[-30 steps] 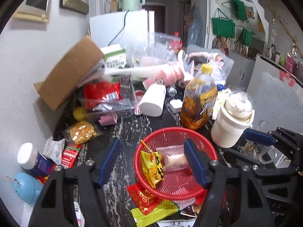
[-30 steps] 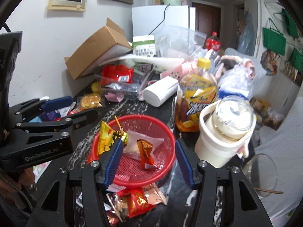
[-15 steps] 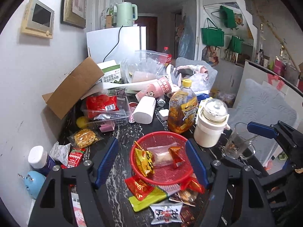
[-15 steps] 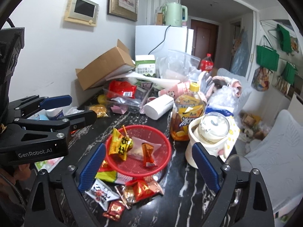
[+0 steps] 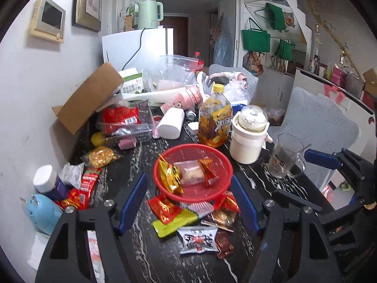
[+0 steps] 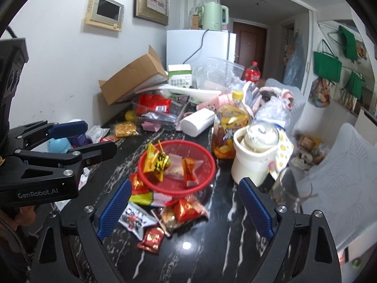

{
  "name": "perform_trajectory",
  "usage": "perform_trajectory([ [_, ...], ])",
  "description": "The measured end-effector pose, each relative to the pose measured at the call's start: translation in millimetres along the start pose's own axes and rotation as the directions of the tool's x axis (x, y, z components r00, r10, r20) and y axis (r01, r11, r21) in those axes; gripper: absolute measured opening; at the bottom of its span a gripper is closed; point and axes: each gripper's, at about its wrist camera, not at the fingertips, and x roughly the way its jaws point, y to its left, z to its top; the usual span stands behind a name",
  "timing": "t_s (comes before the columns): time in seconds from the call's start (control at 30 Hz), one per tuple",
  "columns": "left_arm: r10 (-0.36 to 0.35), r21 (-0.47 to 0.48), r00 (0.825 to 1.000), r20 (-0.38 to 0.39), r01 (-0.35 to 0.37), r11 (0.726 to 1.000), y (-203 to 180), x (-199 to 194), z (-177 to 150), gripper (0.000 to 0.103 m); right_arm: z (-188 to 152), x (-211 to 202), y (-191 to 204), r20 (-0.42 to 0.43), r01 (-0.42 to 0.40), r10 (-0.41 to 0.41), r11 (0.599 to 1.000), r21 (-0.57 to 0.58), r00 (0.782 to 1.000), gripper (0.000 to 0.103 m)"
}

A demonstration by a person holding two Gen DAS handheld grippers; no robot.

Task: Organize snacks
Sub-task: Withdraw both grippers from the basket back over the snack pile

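Both grippers hang empty above the snack pile, red basket dead ahead.

Over on the left edge of the dark marbled worktop (image 5: 146, 254) sit a blue gadget (image 5: 43, 212) and a white-capped bottle (image 5: 48, 184). The left gripper (image 5: 188, 204) is spread wide, grasping nothing. Between its blue pads lies the red basket (image 5: 221, 165), mid-worktop, with a yellow packet (image 5: 169, 175), a clear pouch (image 5: 189, 174) and an orange packet (image 5: 207, 171) inside. Loose snacks (a white packet (image 6: 135, 219) and a small red one (image 6: 152, 238) among them) lie against the basket's near rim. The right gripper (image 6: 183, 208) has just let its jaws swing open, with only those loose snacks on the worktop below the gap. Right of the basket stand a tea bottle (image 6: 229, 132), a white jar (image 6: 255, 160) and a glass mug (image 5: 286, 155) near the right edge.
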Motion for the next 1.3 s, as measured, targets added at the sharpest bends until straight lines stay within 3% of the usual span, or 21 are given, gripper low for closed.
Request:
perform_trajectory([
  [0.33, -0.050, -0.018, 0.996, -0.073, 0.048, 0.999, -4, 12, -35, 0.072, -39, 11, -3, -0.078, -0.010, 0.015, 0.998, 0.059, 0.997, 0.093],
  [0.6, -0.106, -0.065, 0.983, -0.150, 0.098, 0.993, -3, 33, -61, 0.072, -65, 26, -3, -0.151, -0.020, 0.035, 0.995, 0.100, 0.988, 0.093],
  [0.97, -0.121, -0.094, 0.966, -0.228, 0.102, 0.990, 0, 66, -91, 0.072, -97, 53, -8, -0.248, -0.023, 0.058, 0.989, 0.143, 0.967, 0.093],
  [1.3, -0.136, -0.089, 0.938, -0.320, 0.113, 0.990, 0, 105, -104, 0.072, -110, 74, -11, -0.302, -0.032, 0.079, 0.987, 0.160, 0.950, 0.093],
])
